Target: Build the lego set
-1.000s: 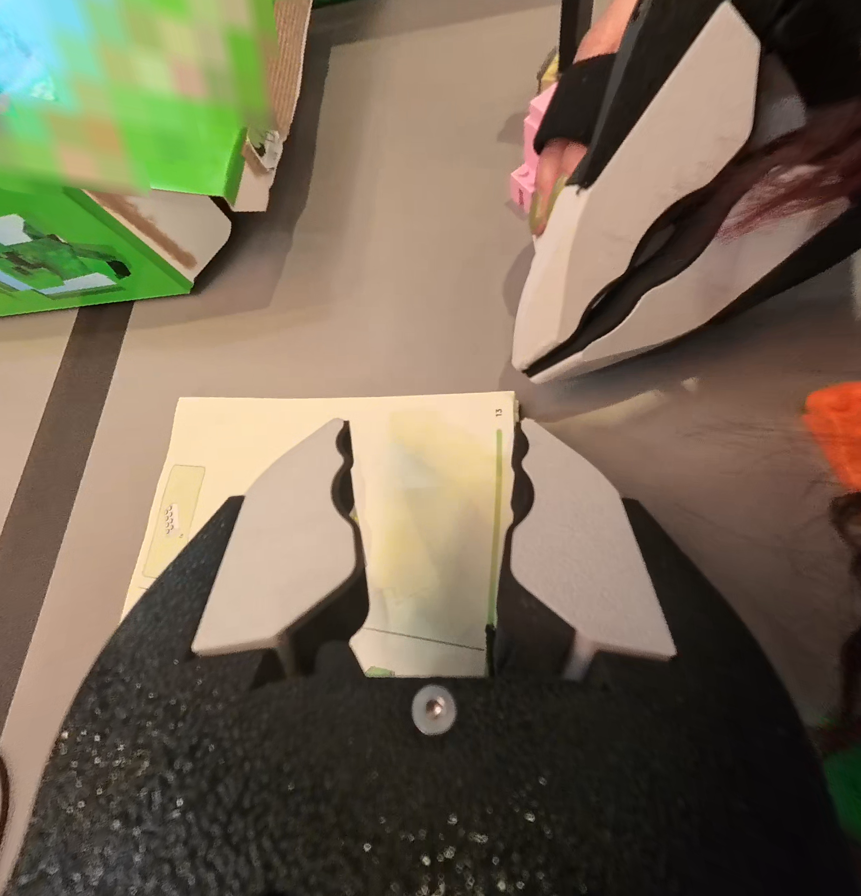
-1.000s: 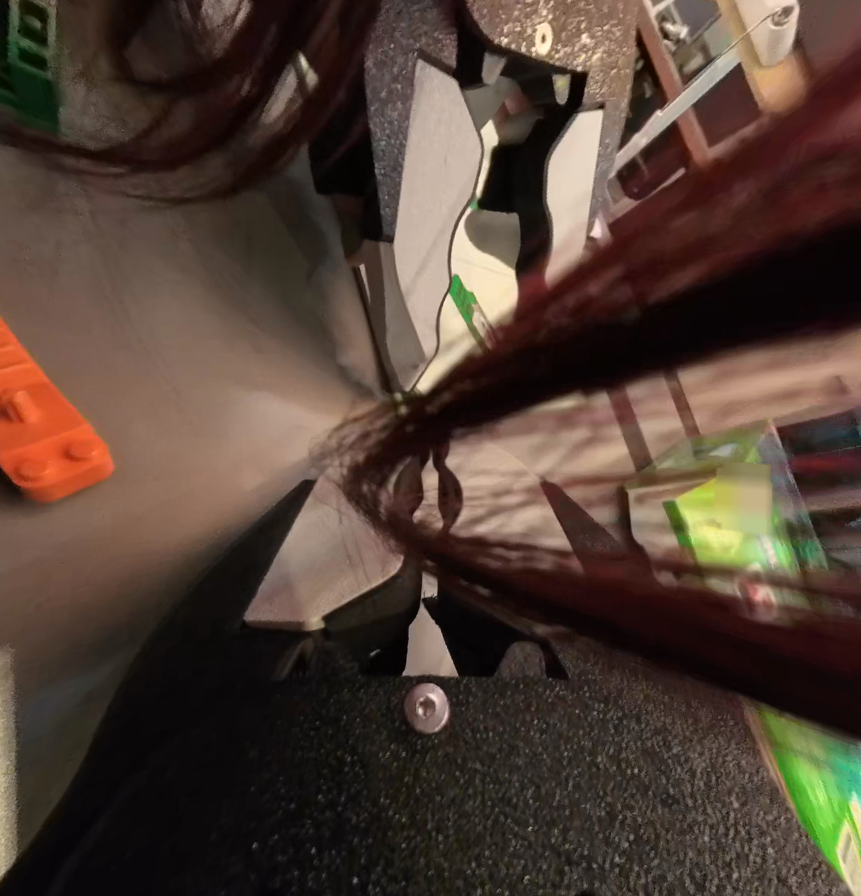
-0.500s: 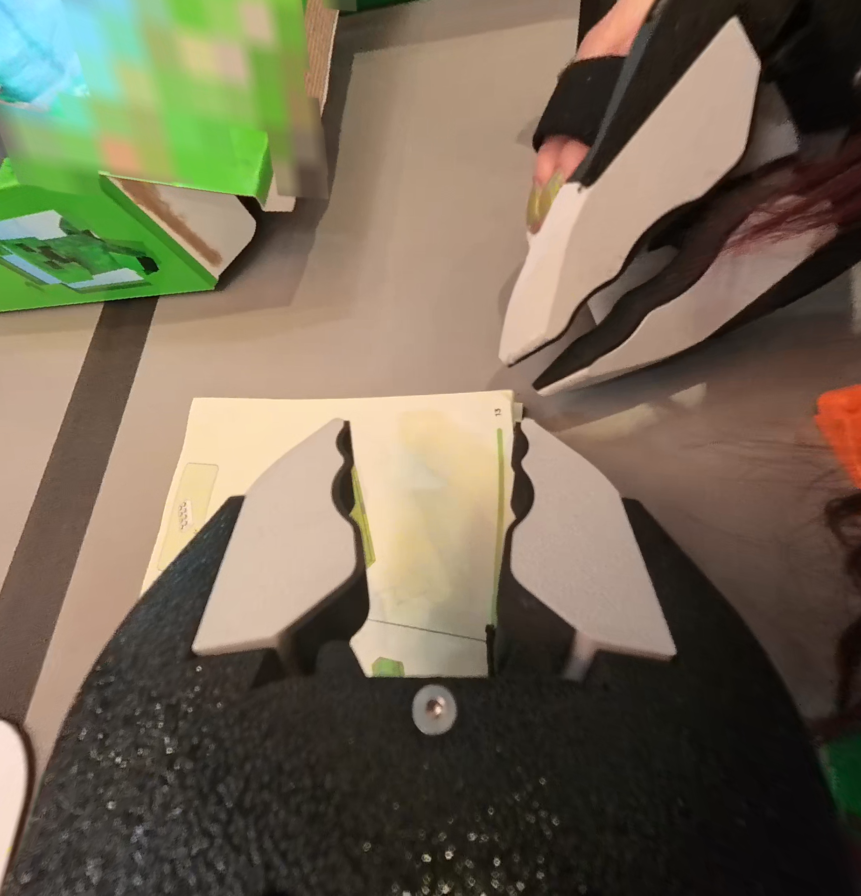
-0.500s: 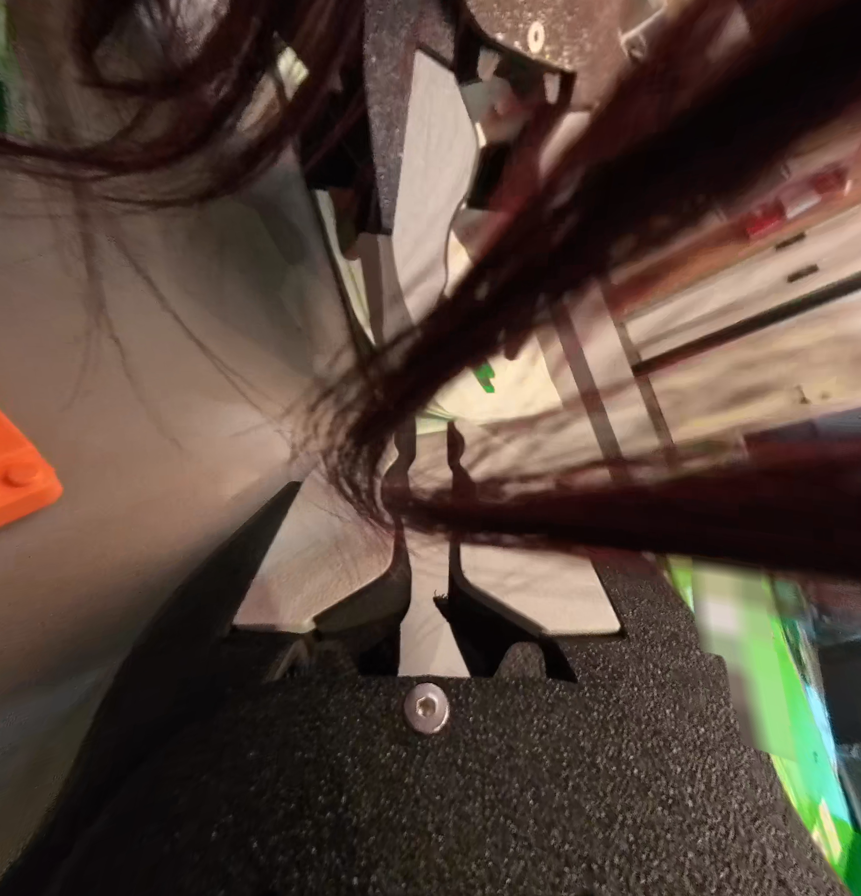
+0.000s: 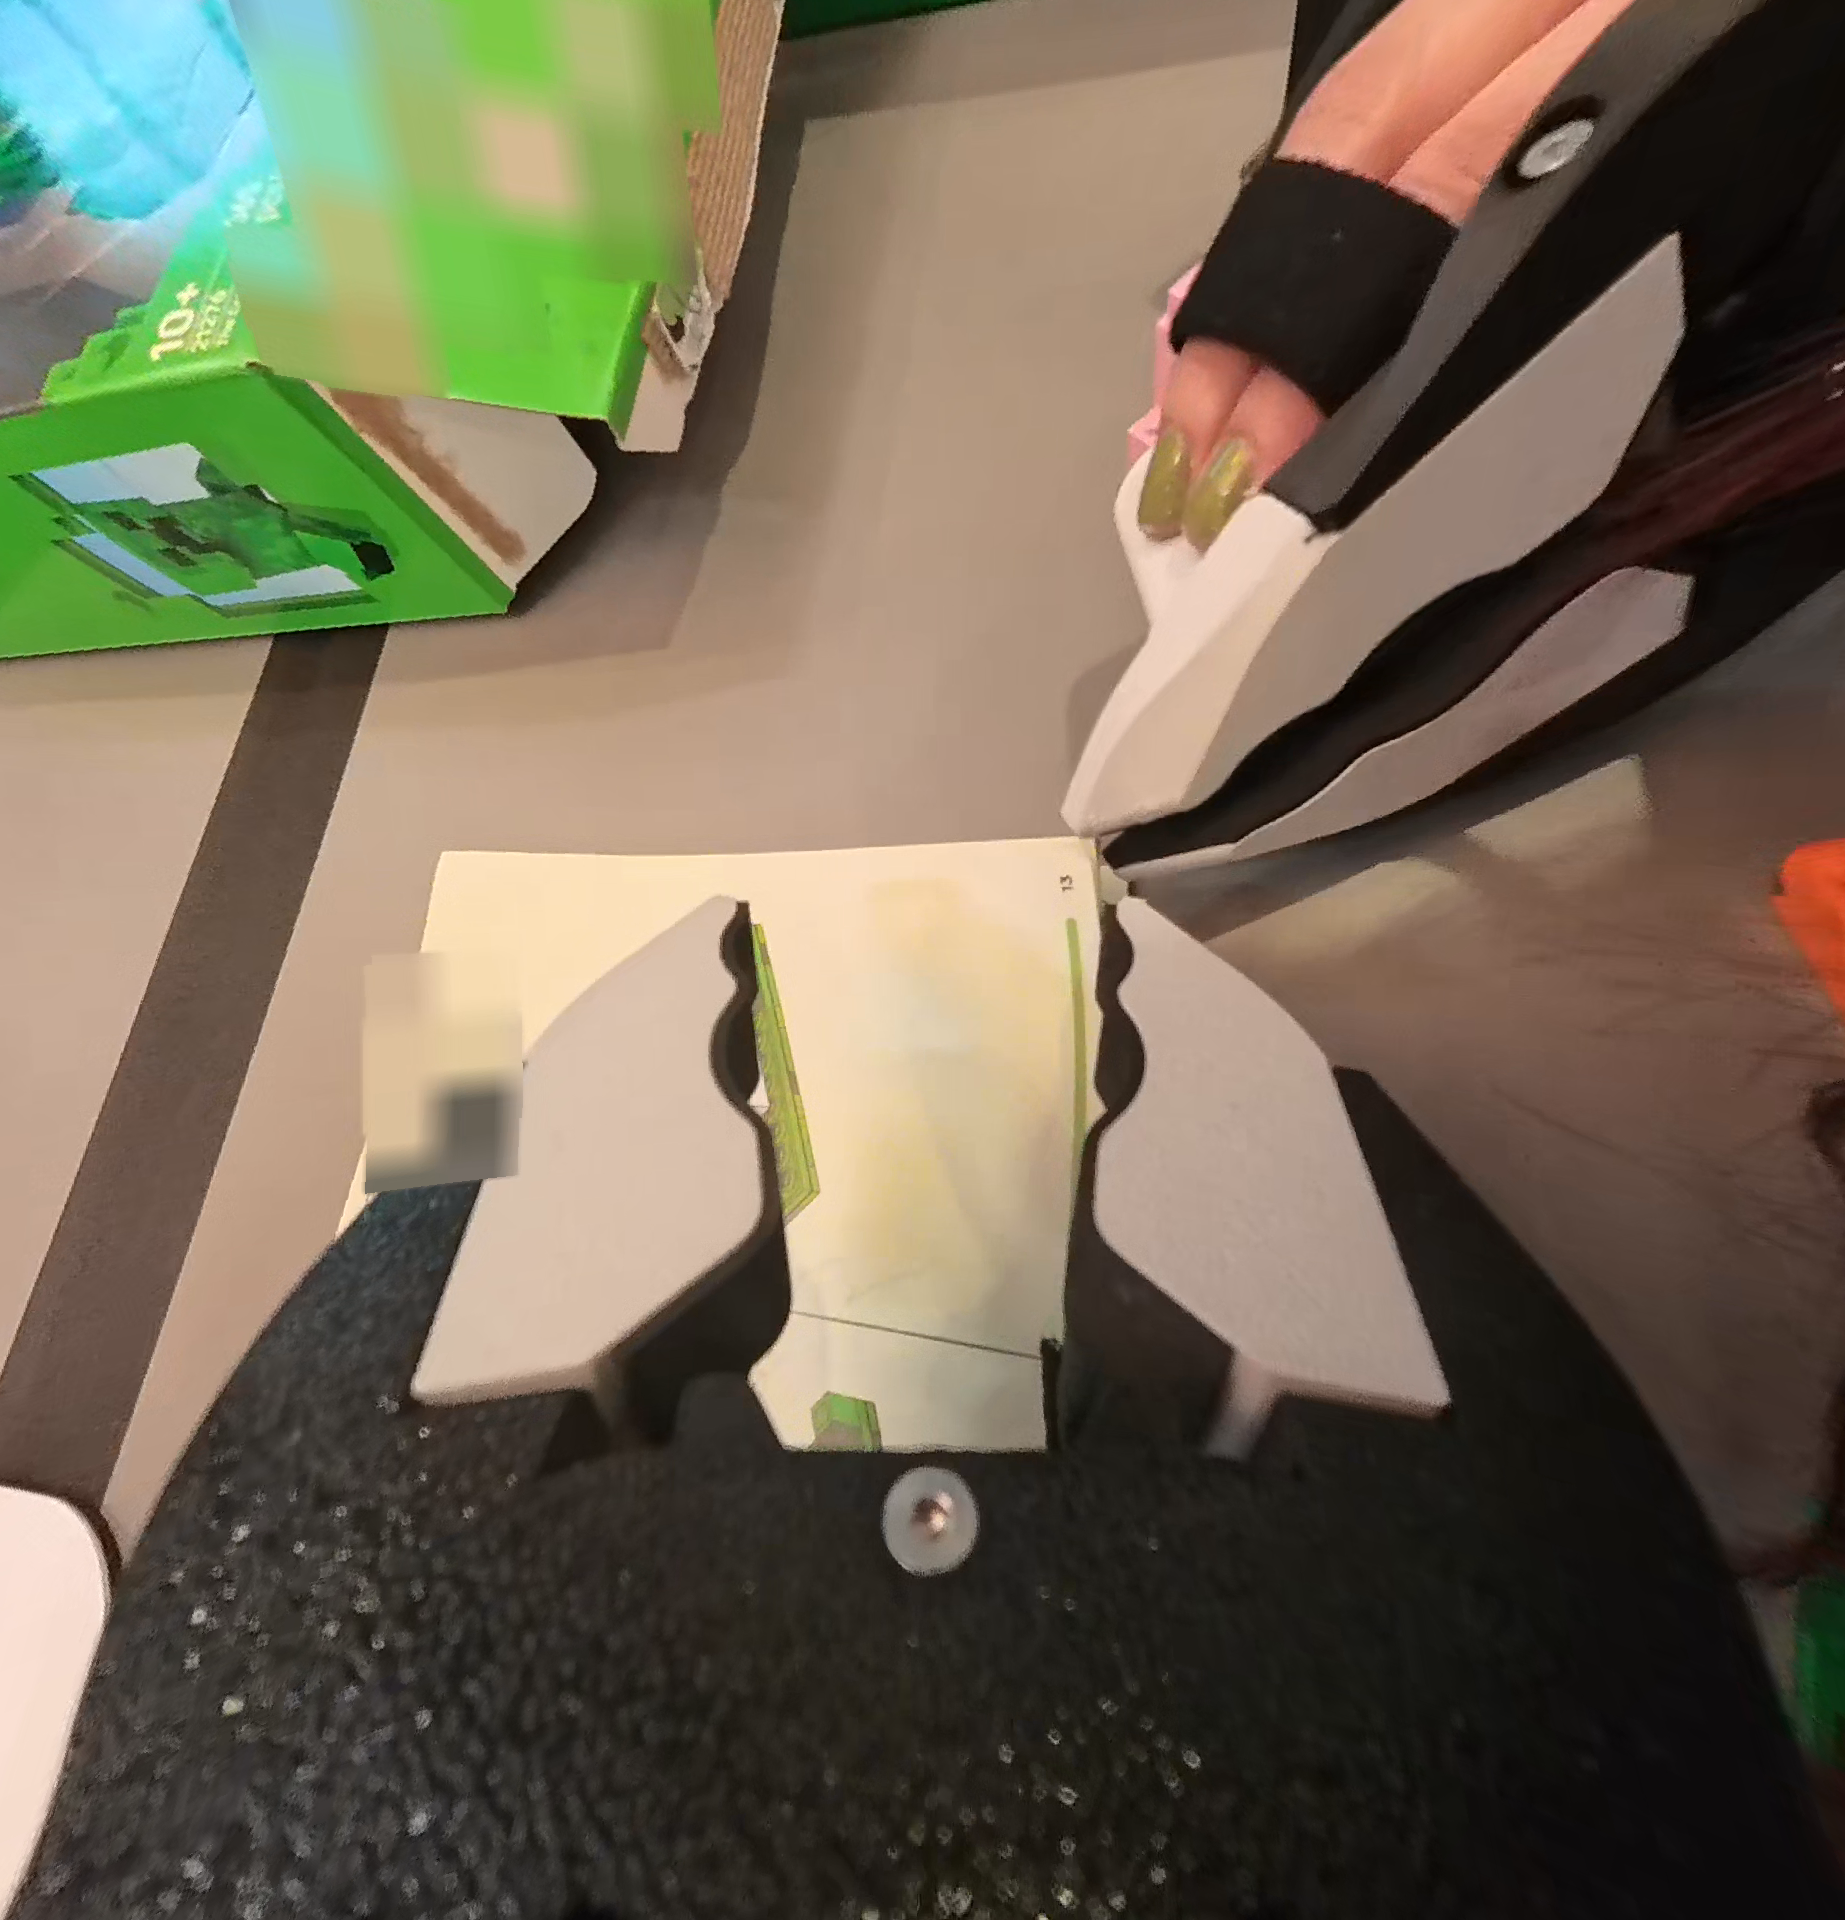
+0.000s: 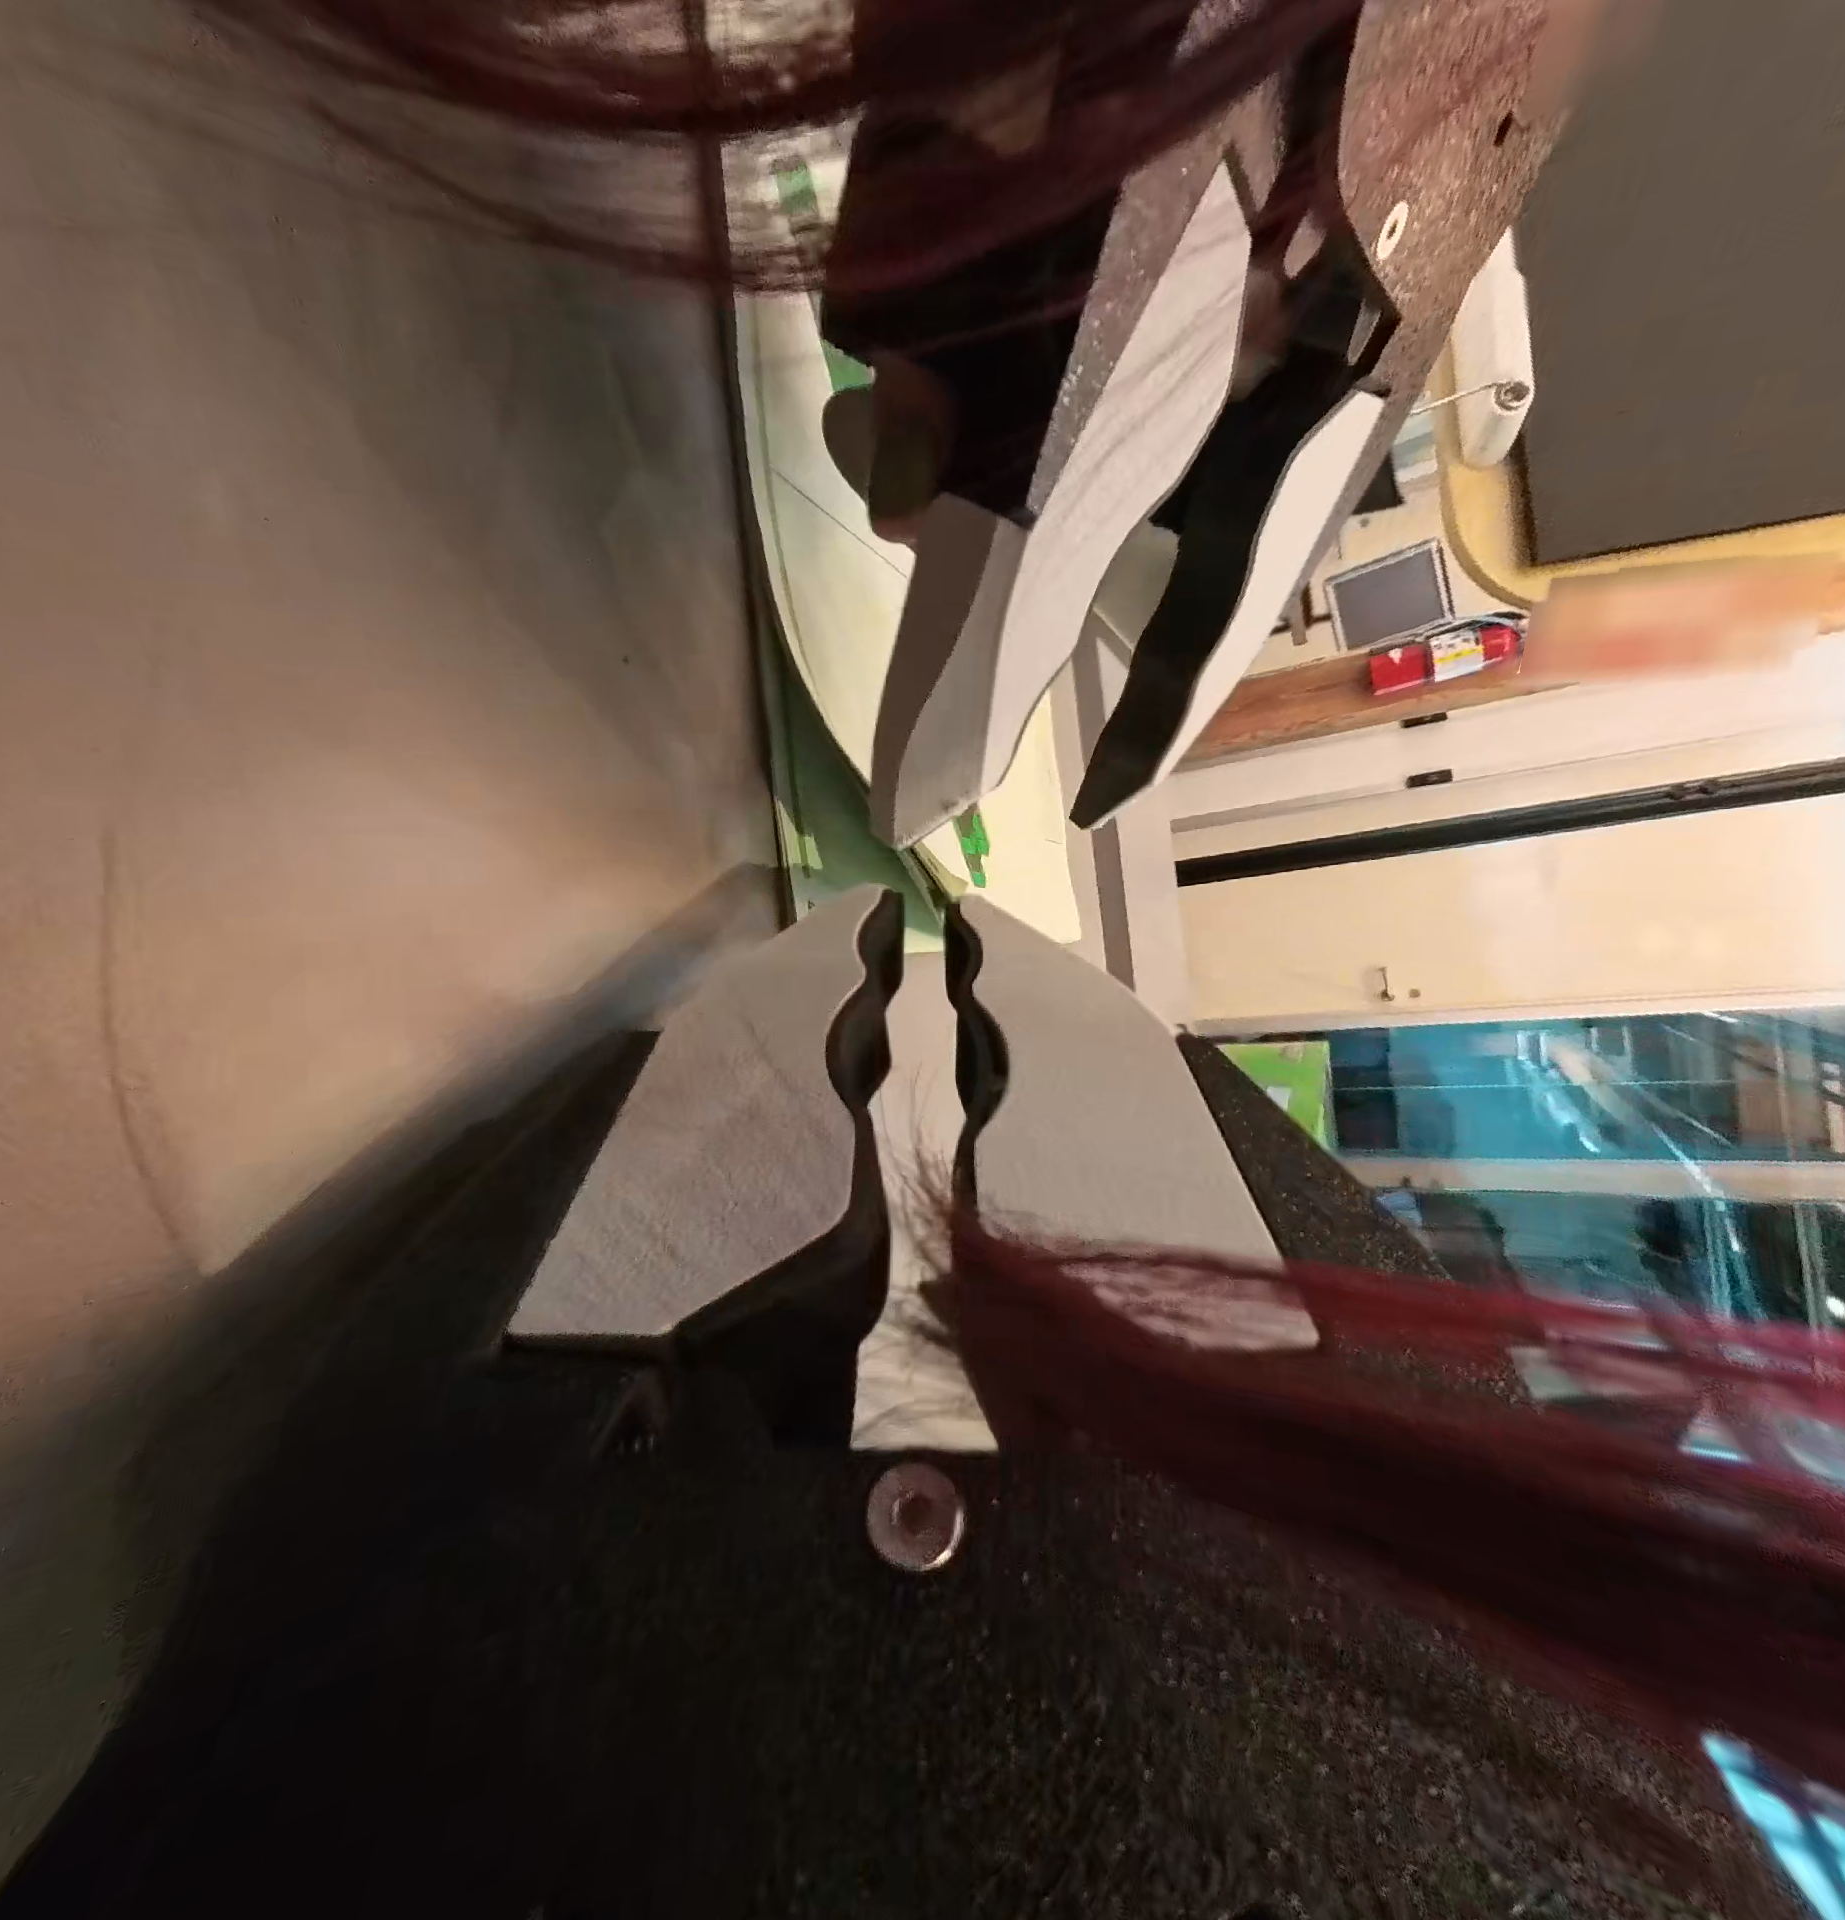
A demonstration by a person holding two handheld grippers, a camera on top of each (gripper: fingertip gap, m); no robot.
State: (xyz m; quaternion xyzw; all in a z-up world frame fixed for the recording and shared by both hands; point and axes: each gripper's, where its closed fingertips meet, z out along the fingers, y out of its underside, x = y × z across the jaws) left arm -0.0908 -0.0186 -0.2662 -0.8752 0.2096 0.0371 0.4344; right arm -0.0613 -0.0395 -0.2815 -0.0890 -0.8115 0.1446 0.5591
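The left gripper point(image 5: 923, 914), fingers spread, is hovering over the pale paper instruction booklet point(image 5: 928, 1039) on the grey table point(image 5: 897, 520). The right gripper point(image 5: 1100, 847) is pinching the booklet's corner; the thin page could slip or tear.

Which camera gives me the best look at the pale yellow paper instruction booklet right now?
The left wrist view: the pale yellow paper instruction booklet lies flat on the grey table, its page visible. The right wrist view catches only a blurred, edge-on strip.
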